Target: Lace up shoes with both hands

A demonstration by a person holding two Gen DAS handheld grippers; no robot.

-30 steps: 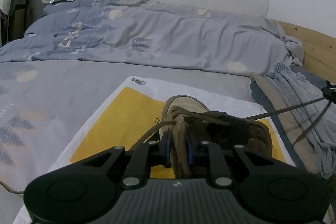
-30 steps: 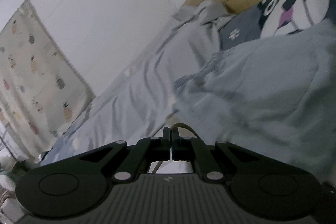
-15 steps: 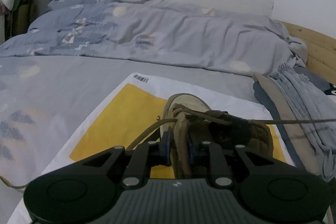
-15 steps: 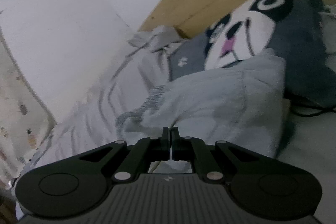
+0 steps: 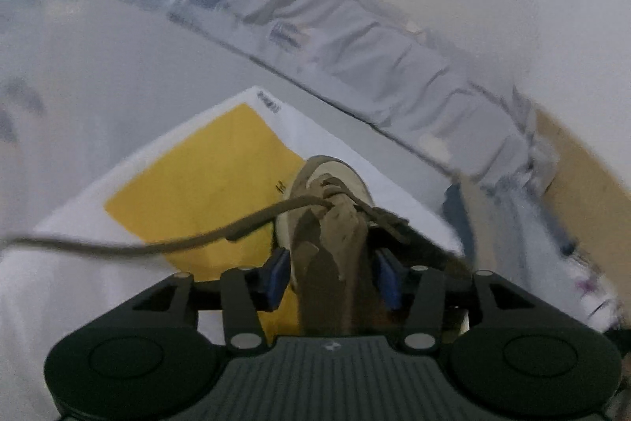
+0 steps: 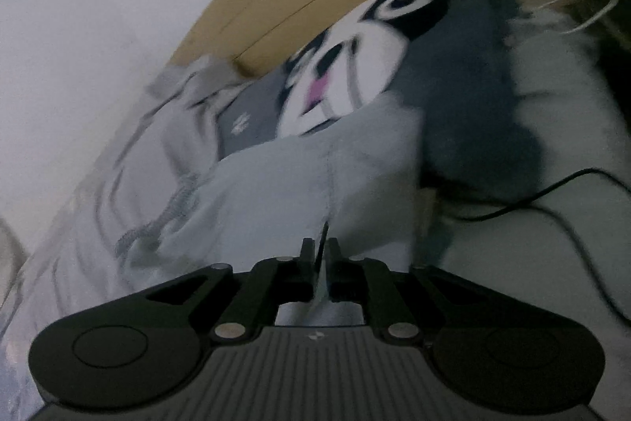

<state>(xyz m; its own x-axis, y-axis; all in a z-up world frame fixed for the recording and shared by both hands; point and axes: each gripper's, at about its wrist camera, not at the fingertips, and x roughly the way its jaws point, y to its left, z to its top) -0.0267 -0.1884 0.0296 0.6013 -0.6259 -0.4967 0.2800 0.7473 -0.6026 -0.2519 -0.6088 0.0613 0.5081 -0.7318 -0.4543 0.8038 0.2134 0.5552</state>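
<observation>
Left gripper point(image 5: 333, 277): fingers spread, flanking shoe point(image 5: 335, 223) tongue. Right gripper point(image 6: 321, 263): fingers nearly closed, pinching a thin lace point(image 6: 324, 233). Yellow mailer point(image 5: 197, 184) on bed.

Your left claw point(image 5: 333, 273) spread wide, both pads apart; right claw point(image 6: 321, 263) pinched nearly closed, tilted.

yellow mailer point(image 5: 189, 184), grey duvet point(image 5: 394, 66), panda pillow point(image 6: 355, 66)

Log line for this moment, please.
left claw: open, straddling shoe tongue | right claw: shut on lace
</observation>
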